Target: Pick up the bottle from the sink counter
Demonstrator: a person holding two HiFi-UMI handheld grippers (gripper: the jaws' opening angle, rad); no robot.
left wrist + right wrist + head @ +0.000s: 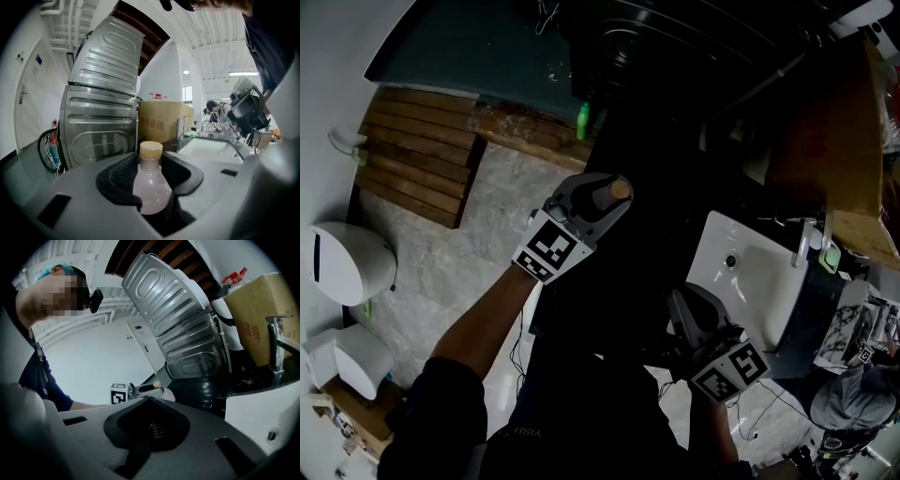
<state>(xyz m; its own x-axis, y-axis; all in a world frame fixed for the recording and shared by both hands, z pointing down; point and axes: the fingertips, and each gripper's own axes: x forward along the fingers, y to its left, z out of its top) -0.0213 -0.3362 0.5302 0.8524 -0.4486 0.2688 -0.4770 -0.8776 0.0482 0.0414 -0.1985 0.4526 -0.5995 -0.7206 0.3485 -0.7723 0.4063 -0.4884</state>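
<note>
Bottle (151,183) gripped in left gripper (598,199), left of the white sink (712,246).
Black pads close against both sides of the pale, tan-capped bottle, which stands upright; cannot tell whether its base rests on the dark counter. Right gripper (149,426): jaws together, nothing between them, held near the sink's front edge.

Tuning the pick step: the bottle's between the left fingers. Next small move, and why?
Probably lift the left gripper slightly. Its fingers appear to press both sides of the upright, capped bottle, so a short lift would test the hold.
</note>
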